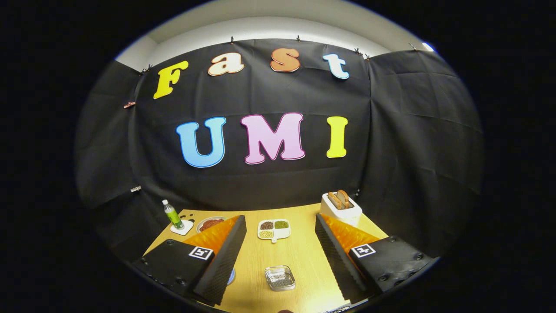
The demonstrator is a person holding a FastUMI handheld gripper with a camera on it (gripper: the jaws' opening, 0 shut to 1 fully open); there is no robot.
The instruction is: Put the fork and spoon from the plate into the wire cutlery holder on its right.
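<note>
- The light wooden table runs from the fingers back to the black cloth wall of the booth and bears everything below.
- The gripper hangs above the table with its two fingers spread wide apart, released and holding nothing; bare wood lies between them.
- A white two-slot toaster stands at the far right of the table, just beyond the right finger, with two brown slices of toast upright in its slots.
- A small square metal wire basket, the cutlery holder, sits on the table between the fingers, near their base and closer to the left one than the right is hard to call.
- A white divided dish with three compartments of dark, green and pale grains lies beyond the basket, between the fingertips and further back.
- A round plate with something reddish-brown on it is partly hidden behind the left finger; whether a fork or spoon lies there I cannot tell.
- A small green plastic bottle with a white cap stands upright on a white square coaster, left of that plate.
- A sliver of something blue peeks from under the left finger.
</note>
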